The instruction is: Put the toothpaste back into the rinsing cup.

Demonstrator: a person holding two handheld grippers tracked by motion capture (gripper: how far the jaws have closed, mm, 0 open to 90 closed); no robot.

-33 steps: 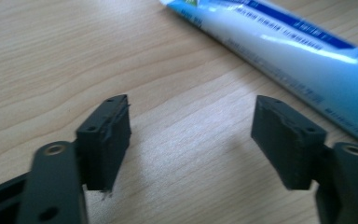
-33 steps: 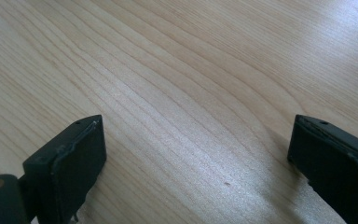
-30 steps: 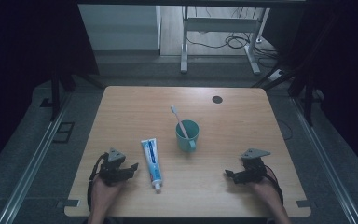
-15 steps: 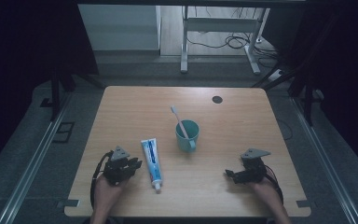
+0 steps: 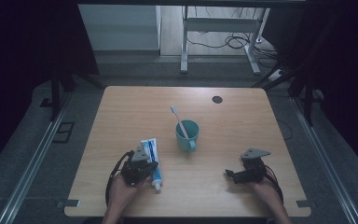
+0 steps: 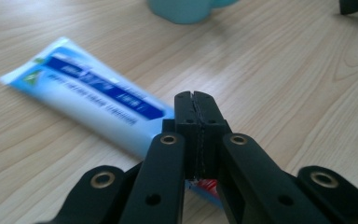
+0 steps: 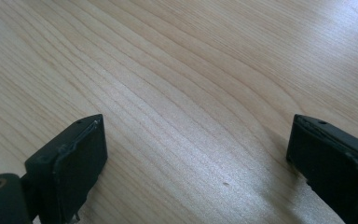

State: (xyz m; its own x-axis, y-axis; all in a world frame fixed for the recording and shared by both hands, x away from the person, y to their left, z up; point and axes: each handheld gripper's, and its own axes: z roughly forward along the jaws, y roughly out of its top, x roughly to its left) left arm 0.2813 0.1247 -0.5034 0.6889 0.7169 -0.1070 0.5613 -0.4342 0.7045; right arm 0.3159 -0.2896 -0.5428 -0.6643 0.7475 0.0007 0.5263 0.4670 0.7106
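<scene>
A blue and white toothpaste tube [image 5: 150, 150] [image 6: 98, 100] lies on the wooden table [image 5: 242, 121], cap end toward the front edge. My left gripper [image 5: 150, 168] [image 6: 196, 95] hovers just over the tube's lower part. Its jaws have just been closing and now stand shut, pad against pad, with nothing between them. A teal cup [image 5: 187, 136] [image 6: 179, 9] with a white toothbrush [image 5: 179, 122] leaning in it stands at the table's middle. My right gripper [image 5: 229, 173] [image 7: 200, 149] rests at the front right, open over bare wood.
A small black round hole [image 5: 217, 99] sits near the table's far edge. Beyond the table stand a white frame's legs and cables on the floor. In the left gripper view the other gripper [image 6: 356, 4] shows at the top right corner.
My left hand has moved right, from the table's front left up to the toothpaste tube. The right gripper, cup and tube have kept still.
</scene>
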